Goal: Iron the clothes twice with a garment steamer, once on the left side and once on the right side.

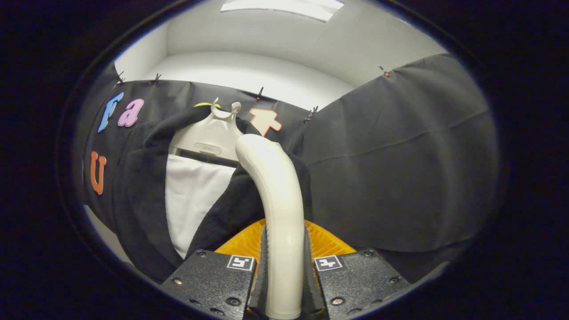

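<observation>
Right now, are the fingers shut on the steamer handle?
Shut: both fingers press the sides of the steamer handle, which rises between them toward the dark jacket.

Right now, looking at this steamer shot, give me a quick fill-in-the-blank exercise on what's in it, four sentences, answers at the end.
1. The gripper is shut on the handle of the ______.
2. The dark jacket hangs on a white ______.
3. Inside the open jacket front shows a ______ garment.
4. The steamer's curved head points toward the jacket's ______ area, just below the hanger.

Missing words: steamer; hanger; white; collar
</observation>
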`<state>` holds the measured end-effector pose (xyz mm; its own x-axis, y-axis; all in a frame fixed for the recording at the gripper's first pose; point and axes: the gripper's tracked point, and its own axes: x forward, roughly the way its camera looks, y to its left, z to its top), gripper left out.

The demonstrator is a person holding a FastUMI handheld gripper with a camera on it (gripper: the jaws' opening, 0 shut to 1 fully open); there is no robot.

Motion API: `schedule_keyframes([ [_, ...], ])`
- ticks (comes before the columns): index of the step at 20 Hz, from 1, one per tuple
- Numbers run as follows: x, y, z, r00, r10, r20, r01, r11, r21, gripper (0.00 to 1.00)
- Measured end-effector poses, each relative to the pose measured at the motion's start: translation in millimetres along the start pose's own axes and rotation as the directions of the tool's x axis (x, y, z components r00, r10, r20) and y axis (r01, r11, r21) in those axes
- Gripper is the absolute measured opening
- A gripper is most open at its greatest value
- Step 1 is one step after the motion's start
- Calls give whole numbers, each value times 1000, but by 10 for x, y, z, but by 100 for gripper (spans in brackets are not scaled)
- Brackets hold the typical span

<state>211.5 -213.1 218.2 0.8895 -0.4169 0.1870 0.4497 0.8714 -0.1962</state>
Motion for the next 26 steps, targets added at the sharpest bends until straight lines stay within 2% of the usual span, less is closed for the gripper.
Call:
schedule_keyframes([
  [13, -341, 136, -659, 992, -5, -126, -3, 998, -59, 36],
  [26, -585, 87, -1317, 965, -26, -262, 19, 999, -29, 36],
])
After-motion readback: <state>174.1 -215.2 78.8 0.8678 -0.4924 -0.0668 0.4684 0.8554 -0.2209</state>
